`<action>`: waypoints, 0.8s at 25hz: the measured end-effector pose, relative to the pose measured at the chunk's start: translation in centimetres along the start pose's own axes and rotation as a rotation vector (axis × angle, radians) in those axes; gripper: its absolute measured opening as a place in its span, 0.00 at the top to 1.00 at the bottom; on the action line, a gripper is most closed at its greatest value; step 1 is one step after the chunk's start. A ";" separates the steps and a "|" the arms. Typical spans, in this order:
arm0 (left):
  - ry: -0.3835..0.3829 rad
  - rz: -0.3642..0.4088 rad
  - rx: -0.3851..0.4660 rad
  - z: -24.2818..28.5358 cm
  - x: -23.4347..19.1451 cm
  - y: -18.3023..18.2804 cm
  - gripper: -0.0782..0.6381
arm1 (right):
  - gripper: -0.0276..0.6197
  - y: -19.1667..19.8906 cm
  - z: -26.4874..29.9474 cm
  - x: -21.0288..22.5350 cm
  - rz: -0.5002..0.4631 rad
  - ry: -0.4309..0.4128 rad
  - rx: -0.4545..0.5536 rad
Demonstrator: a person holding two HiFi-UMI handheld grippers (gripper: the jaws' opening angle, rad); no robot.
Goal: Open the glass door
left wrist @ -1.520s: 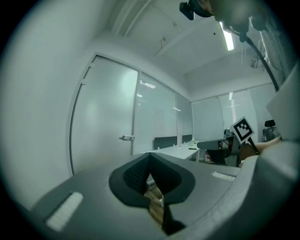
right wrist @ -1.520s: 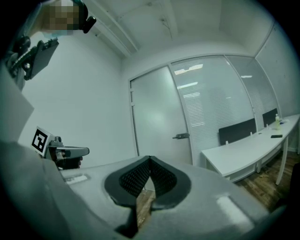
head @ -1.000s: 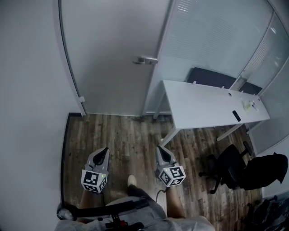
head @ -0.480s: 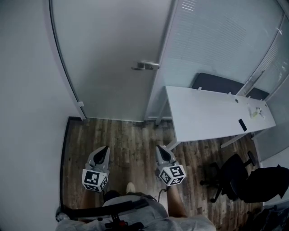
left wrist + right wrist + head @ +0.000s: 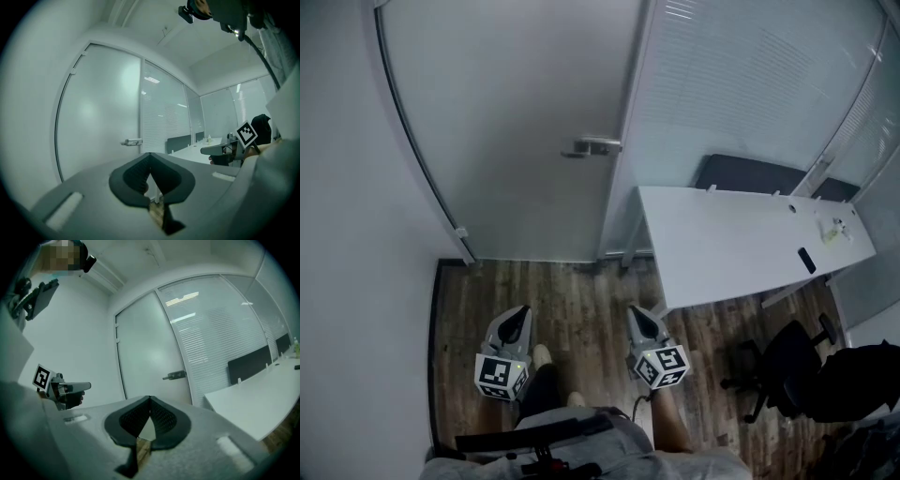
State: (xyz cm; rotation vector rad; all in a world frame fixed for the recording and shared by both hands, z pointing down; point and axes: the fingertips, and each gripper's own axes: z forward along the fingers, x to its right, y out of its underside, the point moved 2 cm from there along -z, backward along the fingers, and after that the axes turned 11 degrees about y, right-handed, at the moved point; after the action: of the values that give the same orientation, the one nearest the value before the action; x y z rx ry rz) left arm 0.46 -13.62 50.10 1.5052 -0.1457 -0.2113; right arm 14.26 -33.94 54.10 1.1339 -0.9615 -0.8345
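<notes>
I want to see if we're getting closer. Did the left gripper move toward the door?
Yes. The left gripper has moved toward the door: less floor shows between them in the head view.

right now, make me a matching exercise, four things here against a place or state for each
1 door handle
2 desk
3 office chair
4 left gripper

a black, on the wood floor
b jaws shut, empty
c white, beside the slatted glass wall
d silver, on the glass door

Pairs: 1-d, 2-c, 3-a, 4-b
</notes>
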 end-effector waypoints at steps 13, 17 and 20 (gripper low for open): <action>0.082 -0.005 0.005 9.2 -8.1 -0.7 0.89 | 0.95 -1.7 9.9 1.2 0.004 0.061 0.006; 0.106 -0.005 -0.005 12.3 -10.9 -1.3 0.89 | 0.95 -2.6 13.3 1.6 0.027 0.084 0.008; 0.137 0.007 -0.002 14.6 -12.5 -2.1 0.89 | 0.95 -3.4 15.4 1.7 0.034 0.101 0.014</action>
State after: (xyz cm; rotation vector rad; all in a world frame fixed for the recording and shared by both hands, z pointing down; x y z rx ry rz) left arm -15.12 -25.04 49.33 1.5122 -0.0414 -0.1018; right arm 0.37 -41.62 53.22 1.1580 -0.9018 -0.7373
